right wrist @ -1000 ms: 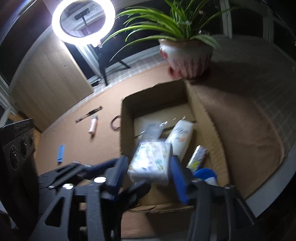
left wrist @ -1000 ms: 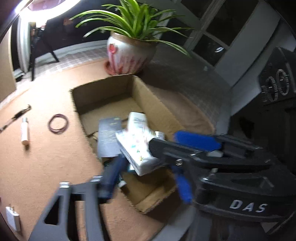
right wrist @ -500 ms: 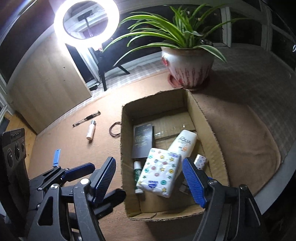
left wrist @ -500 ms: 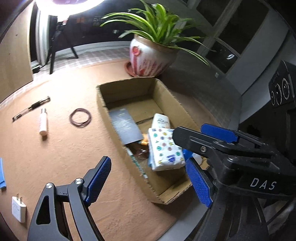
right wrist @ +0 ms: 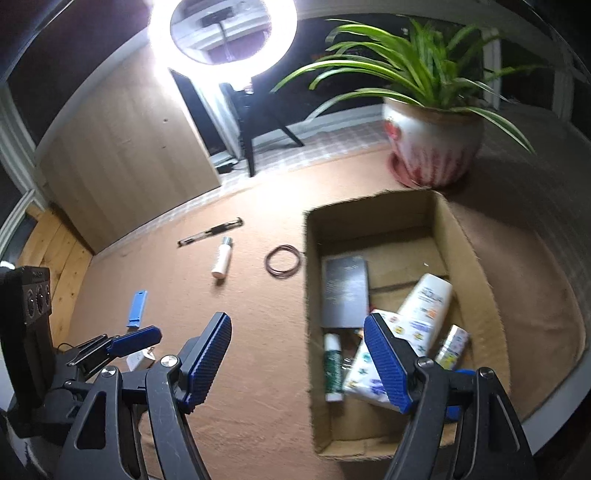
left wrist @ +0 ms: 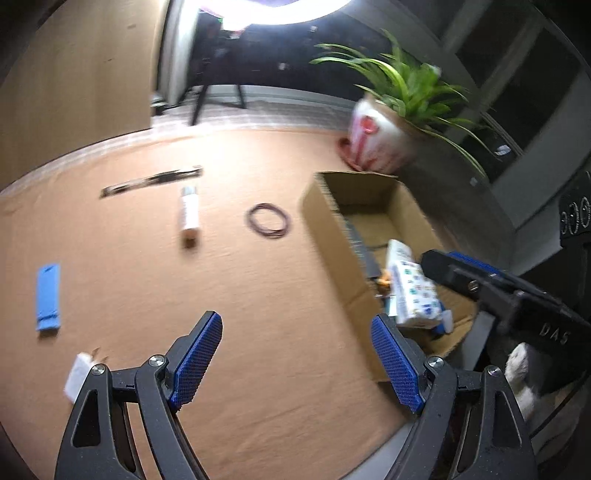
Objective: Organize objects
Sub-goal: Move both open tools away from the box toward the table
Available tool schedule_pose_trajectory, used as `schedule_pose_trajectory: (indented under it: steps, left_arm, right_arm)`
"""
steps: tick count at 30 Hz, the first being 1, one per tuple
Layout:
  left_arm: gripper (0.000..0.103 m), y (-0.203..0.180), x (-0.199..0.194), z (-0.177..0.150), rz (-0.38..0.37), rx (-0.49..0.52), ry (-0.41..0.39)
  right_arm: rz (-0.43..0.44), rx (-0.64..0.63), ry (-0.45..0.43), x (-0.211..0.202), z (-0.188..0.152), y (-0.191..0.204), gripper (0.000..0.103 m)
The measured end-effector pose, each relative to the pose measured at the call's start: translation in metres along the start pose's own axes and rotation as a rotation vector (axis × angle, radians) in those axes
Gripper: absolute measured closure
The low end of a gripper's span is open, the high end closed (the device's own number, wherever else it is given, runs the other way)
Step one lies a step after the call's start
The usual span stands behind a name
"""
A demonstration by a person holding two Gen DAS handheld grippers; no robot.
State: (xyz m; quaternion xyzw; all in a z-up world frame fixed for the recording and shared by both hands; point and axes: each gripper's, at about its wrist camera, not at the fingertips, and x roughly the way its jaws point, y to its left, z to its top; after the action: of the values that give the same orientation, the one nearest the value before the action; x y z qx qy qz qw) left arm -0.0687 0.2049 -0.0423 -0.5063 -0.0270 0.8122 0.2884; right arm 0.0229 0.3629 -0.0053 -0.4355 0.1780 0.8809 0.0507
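An open cardboard box stands on the orange mat. In it lie a patterned tissue pack, a white bottle, a dark booklet and a green tube. My right gripper hangs open over the box's left wall, holding nothing. My left gripper is open and empty over bare mat, left of the box. Loose on the mat are a pen, a small white bottle, a brown ring, a blue strip and a white plug.
A potted plant stands just behind the box. A ring light on a tripod and a wooden panel are at the back. The mat's rounded edge runs close by on the right and near side.
The tissue pack, between the fingers a second ago, now lies in the box. Both grippers have widened and drawn back; the left one has swung left over the mat.
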Motion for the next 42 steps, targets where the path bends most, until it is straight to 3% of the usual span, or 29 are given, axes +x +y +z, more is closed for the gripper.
schedule_pose_trajectory:
  steps: [8,16,21,31,42]
  left_arm:
    - [0.018,0.081,-0.025,-0.013,0.086,-0.140,-0.025]
    - [0.018,0.146,-0.046,-0.023,0.165,-0.242,-0.043]
    - [0.018,0.174,-0.049,-0.025,0.212,-0.269,-0.032]
    - [0.018,0.223,-0.043,-0.021,0.284,-0.333,0.007]
    - [0.018,0.250,-0.029,-0.014,0.280,-0.389,0.033]
  right_arm:
    - [0.052,-0.034,0.030,0.023,0.010,0.027,0.032]
    - [0.107,-0.069,0.141,0.067,0.031,0.054,0.032]
    - [0.082,-0.118,0.195,0.098,0.044,0.068,0.033]
    - [0.024,-0.156,0.283,0.148,0.059,0.069,0.044]
    - [-0.013,-0.111,0.350,0.186,0.069,0.061,0.048]
